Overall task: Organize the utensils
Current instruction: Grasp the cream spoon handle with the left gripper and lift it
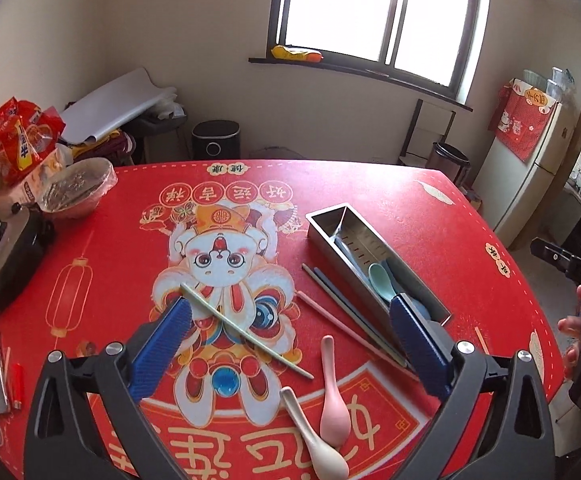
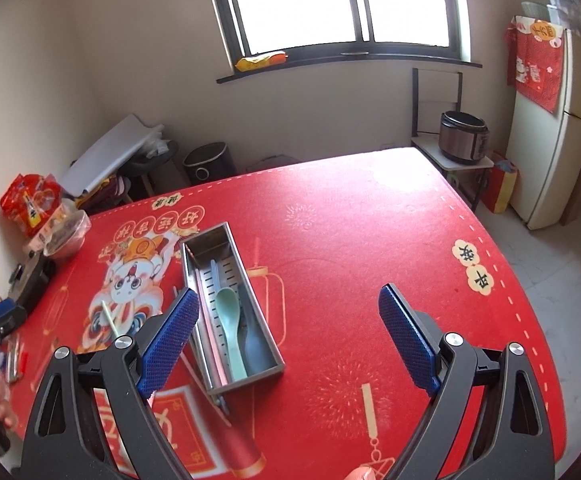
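Note:
My left gripper (image 1: 290, 304) hangs open over the red printed mat (image 1: 430, 216), nothing between its blue pads (image 1: 162, 344). Below it lie a pale green chopstick (image 1: 246, 332), a pink chopstick (image 1: 330, 320), a pink spoon (image 1: 332, 400) and a cream spoon (image 1: 314, 440). Dark chopsticks (image 1: 330, 288) rest along the outside of the steel utensil box (image 1: 326, 220). My right gripper (image 2: 288, 294) is open too, empty, above the mat just right of the box (image 2: 206, 236). The box holds a green spoon (image 2: 228, 320), a blue spoon (image 2: 252, 340) and a pink chopstick (image 2: 210, 332).
A red snack bag (image 1: 18, 140), a covered bowl (image 1: 78, 188) and a black appliance (image 1: 6, 256) crowd the table's left end, with a lighter (image 1: 17, 384) near the front left. The table's right edge (image 2: 522, 320) drops to the floor; a fridge (image 2: 550, 140) stands beyond.

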`<state>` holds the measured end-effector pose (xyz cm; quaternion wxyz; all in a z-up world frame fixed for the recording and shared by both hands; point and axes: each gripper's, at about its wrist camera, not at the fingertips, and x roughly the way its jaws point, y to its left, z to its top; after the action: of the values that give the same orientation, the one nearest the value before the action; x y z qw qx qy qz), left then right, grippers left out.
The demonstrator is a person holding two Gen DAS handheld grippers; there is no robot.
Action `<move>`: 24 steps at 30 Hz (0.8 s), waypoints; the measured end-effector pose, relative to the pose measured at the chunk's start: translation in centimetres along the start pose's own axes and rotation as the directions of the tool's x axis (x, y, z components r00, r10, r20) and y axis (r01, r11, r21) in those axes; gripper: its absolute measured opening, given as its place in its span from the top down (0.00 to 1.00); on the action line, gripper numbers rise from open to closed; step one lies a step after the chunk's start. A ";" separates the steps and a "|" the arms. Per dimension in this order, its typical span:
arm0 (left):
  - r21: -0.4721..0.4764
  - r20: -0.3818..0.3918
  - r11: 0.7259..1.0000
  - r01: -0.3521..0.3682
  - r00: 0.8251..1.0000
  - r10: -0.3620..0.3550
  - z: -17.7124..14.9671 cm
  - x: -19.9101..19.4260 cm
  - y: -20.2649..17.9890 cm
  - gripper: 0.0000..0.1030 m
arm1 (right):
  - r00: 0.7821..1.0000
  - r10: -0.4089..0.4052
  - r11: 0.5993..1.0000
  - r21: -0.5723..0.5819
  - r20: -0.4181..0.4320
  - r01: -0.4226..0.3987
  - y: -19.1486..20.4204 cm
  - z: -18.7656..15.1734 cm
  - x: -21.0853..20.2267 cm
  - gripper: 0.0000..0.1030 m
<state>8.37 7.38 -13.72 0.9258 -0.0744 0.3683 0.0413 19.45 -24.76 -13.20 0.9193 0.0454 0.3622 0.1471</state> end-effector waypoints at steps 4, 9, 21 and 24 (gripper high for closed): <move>-0.013 -0.069 1.000 -0.010 0.998 0.009 -3.1 0.7 1.0 0.06 | 1.000 -0.019 1.000 -0.002 -0.003 0.019 1.1 -1.2 -0.1 0.14; -0.028 -0.173 1.000 -0.007 0.985 0.002 -7.3 2.6 1.8 0.07 | 0.995 0.042 0.999 -0.002 -0.087 -0.042 2.6 -3.4 1.1 0.14; -0.106 -0.411 0.991 0.082 0.904 -0.118 -13.7 7.9 0.4 0.54 | 0.974 0.075 0.997 -0.017 -0.212 -0.080 4.0 -8.0 2.7 0.14; -0.130 -0.442 0.987 0.099 0.885 -0.147 -14.4 8.8 0.1 0.59 | 0.973 0.076 0.997 -0.013 -0.219 -0.081 3.7 -8.3 2.8 0.14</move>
<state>5.01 5.27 -30.10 0.8109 -0.1530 0.5646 -0.0167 14.88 -20.64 -20.36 0.8678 0.0330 0.4573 0.1916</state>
